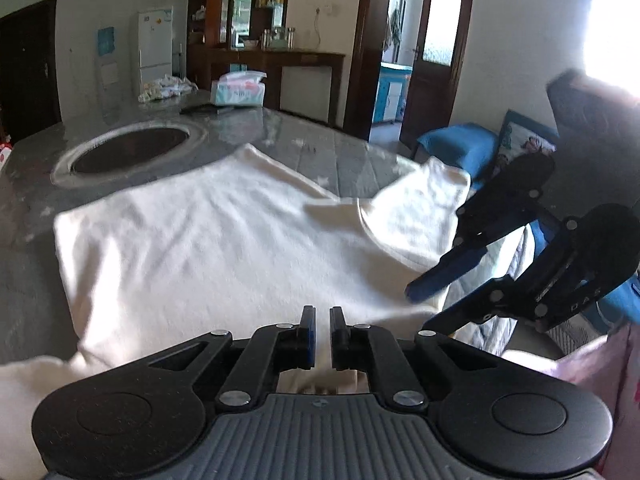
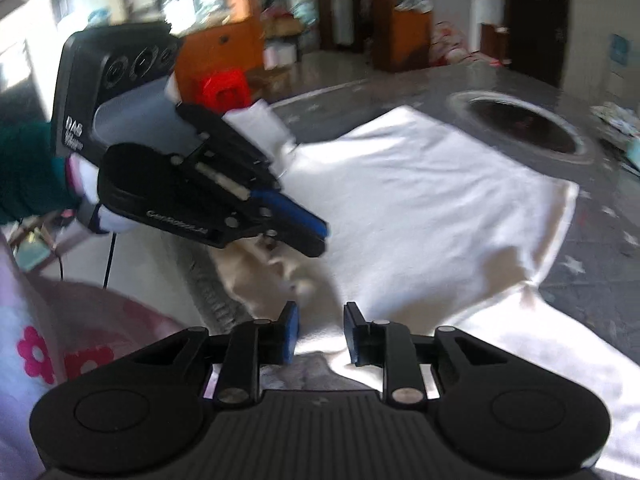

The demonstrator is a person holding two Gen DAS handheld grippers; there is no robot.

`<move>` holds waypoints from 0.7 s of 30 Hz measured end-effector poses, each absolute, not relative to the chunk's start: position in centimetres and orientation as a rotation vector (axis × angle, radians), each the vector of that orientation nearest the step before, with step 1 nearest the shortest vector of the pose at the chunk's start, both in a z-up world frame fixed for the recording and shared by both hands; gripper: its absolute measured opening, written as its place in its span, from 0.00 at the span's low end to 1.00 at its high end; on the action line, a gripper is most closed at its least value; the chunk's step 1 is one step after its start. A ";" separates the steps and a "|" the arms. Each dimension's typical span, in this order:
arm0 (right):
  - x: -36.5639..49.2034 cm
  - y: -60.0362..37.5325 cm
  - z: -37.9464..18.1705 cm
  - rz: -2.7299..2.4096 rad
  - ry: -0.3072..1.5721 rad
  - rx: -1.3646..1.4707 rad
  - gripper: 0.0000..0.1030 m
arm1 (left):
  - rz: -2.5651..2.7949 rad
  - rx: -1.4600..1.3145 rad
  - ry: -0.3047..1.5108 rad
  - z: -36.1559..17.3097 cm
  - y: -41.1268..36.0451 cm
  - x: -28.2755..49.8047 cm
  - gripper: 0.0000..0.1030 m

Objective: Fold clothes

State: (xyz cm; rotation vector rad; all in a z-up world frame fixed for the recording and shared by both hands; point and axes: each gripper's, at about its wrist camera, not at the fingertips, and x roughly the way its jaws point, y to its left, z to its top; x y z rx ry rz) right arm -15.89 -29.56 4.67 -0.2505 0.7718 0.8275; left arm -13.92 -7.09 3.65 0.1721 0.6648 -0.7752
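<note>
1. Two grippers work at the near edge of a white garment spread on the grey table, stretching ahead of both.
2. Left gripper: jaws nearly together; a pinch of cloth cannot be confirmed.
3. Right gripper: jaws apart, fabric below and between them, not clamped.
4. Progress: judged early; one sleeve lies turned inward, main folds remain.
5. Obscured: near hem behind the gripper bodies; motion blur softens the creases.

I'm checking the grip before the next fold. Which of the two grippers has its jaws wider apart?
The right gripper: a clear gap shows white garment between its blue pads. The left gripper has its jaws nearly together, only a thin slit.
</note>
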 end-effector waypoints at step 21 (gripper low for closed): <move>-13.4 -50.0 1.4 -0.135 0.725 0.120 0.41 | -0.854 0.150 0.688 2.4 -13.6 -14.1 0.21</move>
